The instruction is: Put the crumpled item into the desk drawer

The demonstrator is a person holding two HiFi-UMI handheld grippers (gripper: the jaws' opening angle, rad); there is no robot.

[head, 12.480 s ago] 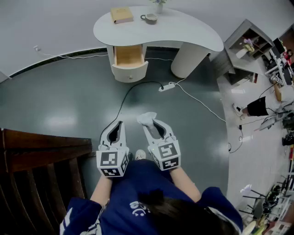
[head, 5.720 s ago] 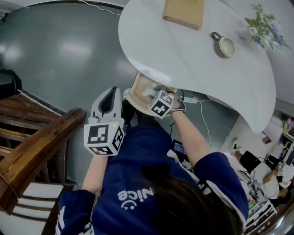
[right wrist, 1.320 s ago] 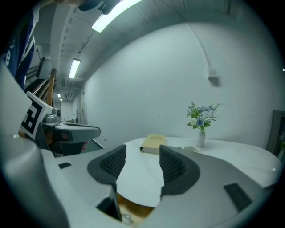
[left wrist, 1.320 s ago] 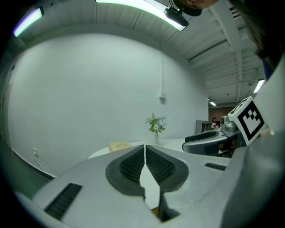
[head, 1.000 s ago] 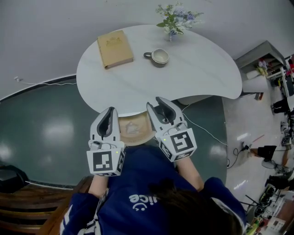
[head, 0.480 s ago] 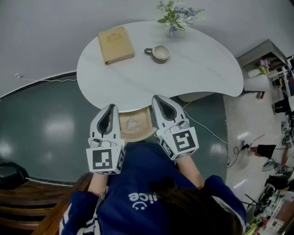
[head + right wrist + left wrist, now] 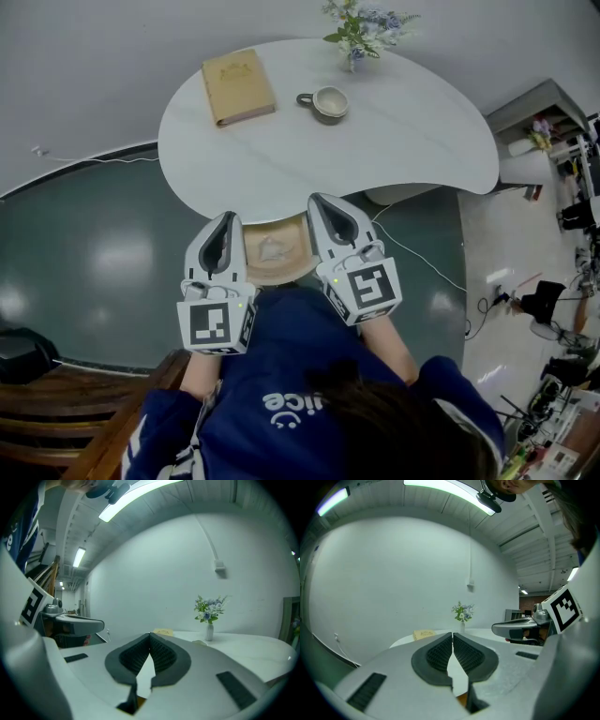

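drawer (image 7: 255, 268) of pale wood stands pulled open under the 6 o'clock edge of the white table (image 7: 394, 141). the crumpled item (image 7: 274, 249), a pale wad, lies inside it near the middle. left tool (image 7: 225, 221) hangs at the drawer's 9 o'clock side and right tool (image 7: 320, 201) at its 3 o'clock side. both point toward 12 o'clock, with their tips reaching about to the table's edge. each tool's own view shows its two ribbed dark pads pressed together at the tips with nothing between them, so both are closed and empty, apart from the wad. on the tabletop a tan book (image 7: 238, 73) lies at 11 o'clock. a cup (image 7: 326, 101) stands near 12 o'clock with its handle toward 9 o'clock, and a vase of flowers (image 7: 360, 26) stands at the far rim around 1 o'clock. dark glossy floor (image 7: 94, 253) spreads at 9 o'clock of the table.
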